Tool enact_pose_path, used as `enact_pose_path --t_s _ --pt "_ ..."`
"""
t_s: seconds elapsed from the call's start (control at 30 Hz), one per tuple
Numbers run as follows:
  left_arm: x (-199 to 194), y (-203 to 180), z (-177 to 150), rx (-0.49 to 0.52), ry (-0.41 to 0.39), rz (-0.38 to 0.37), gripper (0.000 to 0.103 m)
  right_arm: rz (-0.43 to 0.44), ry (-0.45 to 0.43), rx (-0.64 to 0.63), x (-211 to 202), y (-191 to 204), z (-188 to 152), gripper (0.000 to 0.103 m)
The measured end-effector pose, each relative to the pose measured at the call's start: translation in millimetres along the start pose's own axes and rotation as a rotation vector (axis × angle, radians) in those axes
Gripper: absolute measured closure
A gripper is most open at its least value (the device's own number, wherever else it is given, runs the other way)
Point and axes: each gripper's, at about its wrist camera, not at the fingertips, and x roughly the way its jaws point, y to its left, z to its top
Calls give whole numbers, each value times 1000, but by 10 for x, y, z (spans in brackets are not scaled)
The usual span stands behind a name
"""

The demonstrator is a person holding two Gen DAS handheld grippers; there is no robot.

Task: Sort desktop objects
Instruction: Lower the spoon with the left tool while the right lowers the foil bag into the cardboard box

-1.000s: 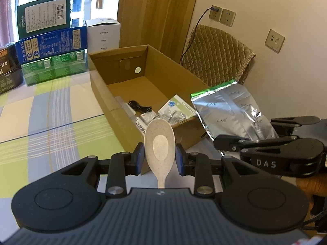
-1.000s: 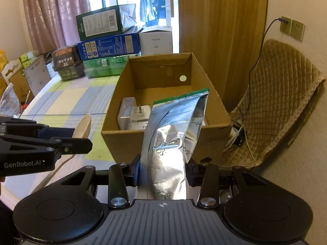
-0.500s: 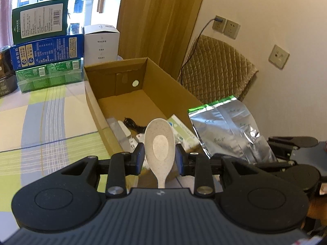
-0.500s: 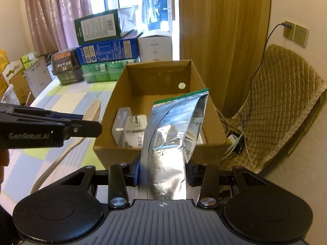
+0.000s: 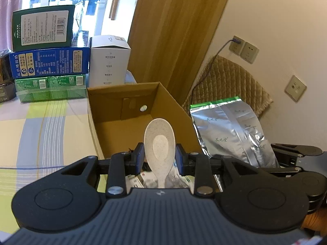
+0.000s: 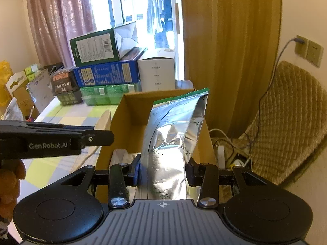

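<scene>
left gripper (image 5: 159, 156) grips spoon (image 5: 159, 143); right gripper (image 6: 163, 172) grips foil bag (image 6: 173, 134)

The right gripper (image 6: 162, 169) clamps a crinkled silver foil pouch with a green top strip (image 6: 173, 134) between its black fingers (image 6: 136, 168), the pouch standing upright above an open brown cardboard box (image 6: 122, 126). To the left, the left gripper (image 6: 102, 137), black and marked GenRobot.AI, reaches in sideways, a person's hand (image 6: 9, 181) beneath it, with a pale beige spoon (image 6: 103, 119) showing just behind its tip. The box sits on a checked green and grey tablecloth (image 6: 61, 118). Stacked cartons, green, blue and white (image 6: 106, 69), stand behind the box.
</scene>
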Motion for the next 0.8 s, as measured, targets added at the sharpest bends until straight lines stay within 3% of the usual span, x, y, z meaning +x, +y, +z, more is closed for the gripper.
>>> enact_pose_path --t_s 0.47,0.57,0.8 --pt "465 88 96 -45 29 27 78 -15 36 1 464 -219 168 64" --pt "480 127 73 -45 39 34 71 -19 44 4 511 -254 150 64" --pt "409 244 -9 -49 42 56 69 -9 57 10 595 -255 126 64"
